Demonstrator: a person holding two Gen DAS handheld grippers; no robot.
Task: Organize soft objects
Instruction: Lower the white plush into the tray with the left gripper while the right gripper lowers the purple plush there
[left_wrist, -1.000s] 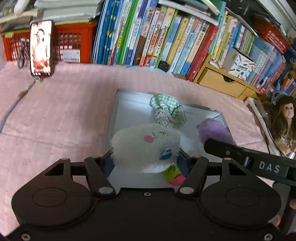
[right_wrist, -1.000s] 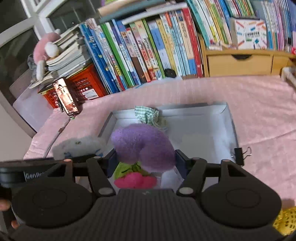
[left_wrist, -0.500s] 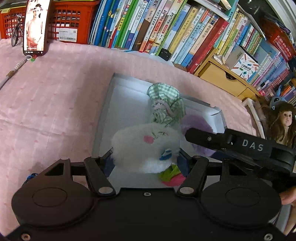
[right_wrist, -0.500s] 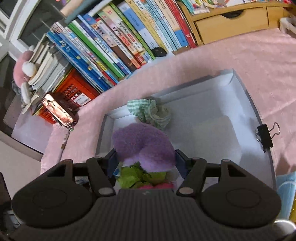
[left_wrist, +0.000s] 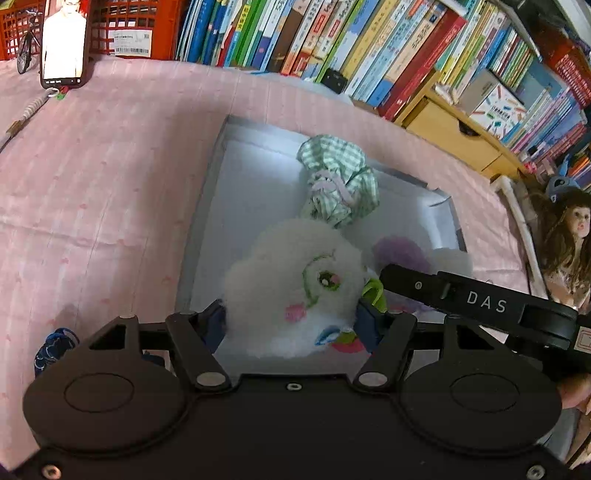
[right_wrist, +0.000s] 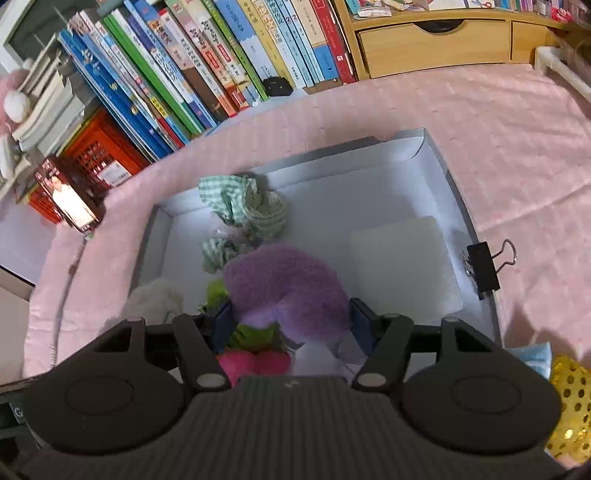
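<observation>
Both wrist views close above tray (left_wrist: 207, 221)

white plush (left_wrist: 291, 291) | purple plush (right_wrist: 284, 284) | green-checked cloth (left_wrist: 338, 177) | pink bedspread (left_wrist: 110, 184)

A shallow box (right_wrist: 458, 206) lies on the bench (right_wrist: 498, 122), ahead of the right hand-held gripper (right_wrist: 290, 317). Inside it, a crumpled cloth (right_wrist: 243, 206) lies ahead and to the left, a flat pad (right_wrist: 402, 258) to the right. A binder clip (right_wrist: 484, 271) sits on the box's right wall. Between this hand-held gripper's fingers is a plush toy (right_wrist: 288, 288). Books (right_wrist: 207, 70) stand behind the box, a phone (right_wrist: 70, 201) far left.
</observation>
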